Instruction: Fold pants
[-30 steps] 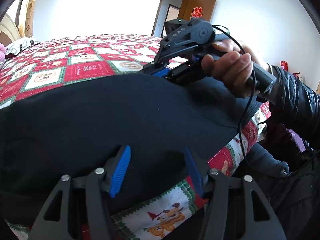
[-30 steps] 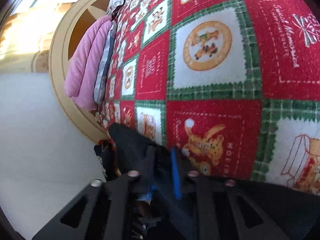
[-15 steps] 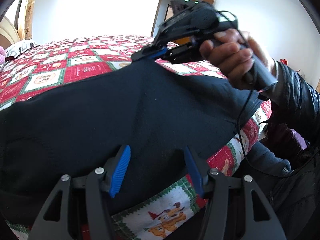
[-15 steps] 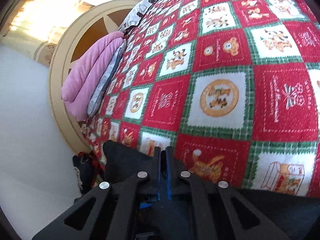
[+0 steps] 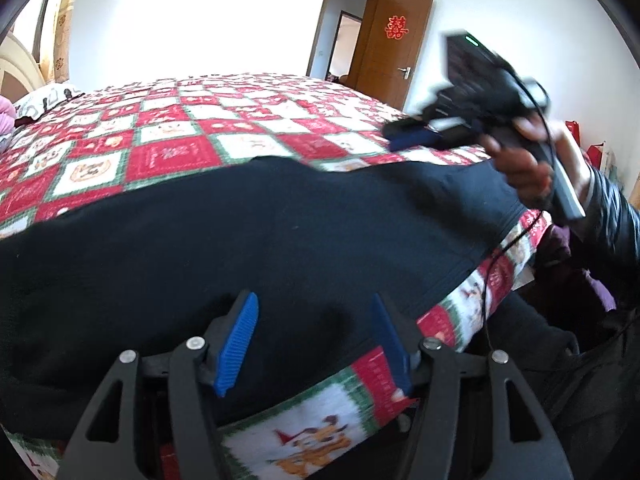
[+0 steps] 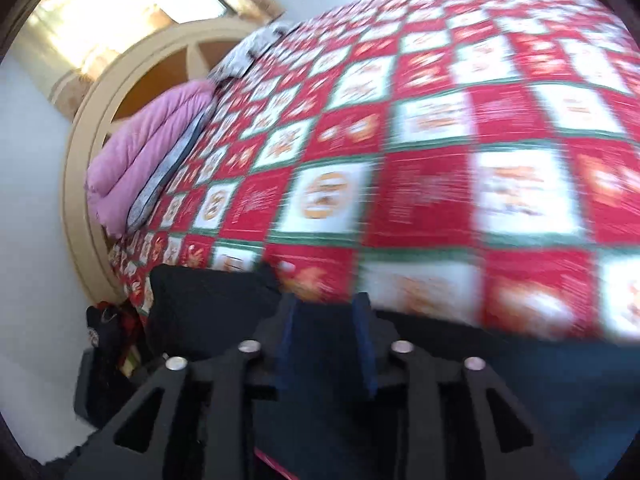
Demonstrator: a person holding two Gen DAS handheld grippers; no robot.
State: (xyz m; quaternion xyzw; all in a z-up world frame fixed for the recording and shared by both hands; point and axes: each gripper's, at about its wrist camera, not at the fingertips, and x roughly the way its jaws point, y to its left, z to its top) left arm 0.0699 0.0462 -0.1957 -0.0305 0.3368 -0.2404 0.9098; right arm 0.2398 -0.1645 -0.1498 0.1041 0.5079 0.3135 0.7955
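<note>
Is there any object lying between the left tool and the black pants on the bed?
Nothing visible. The left tool stands open directly over the black pants, which lie on the checkered bedspread with no other object between them.

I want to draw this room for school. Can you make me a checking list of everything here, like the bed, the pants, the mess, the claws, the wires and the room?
Surface: bed with red, white and green patchwork quilt.
Job's things: black pants spread flat along the quilt's near edge.
Clutter: pink duvet by the headboard.
Claws: left claw open over the pants; right claw just opened, lifted, nothing held.
Cables: black cable hanging from the right claw.
Surroundings: brown door open, white walls.
</note>
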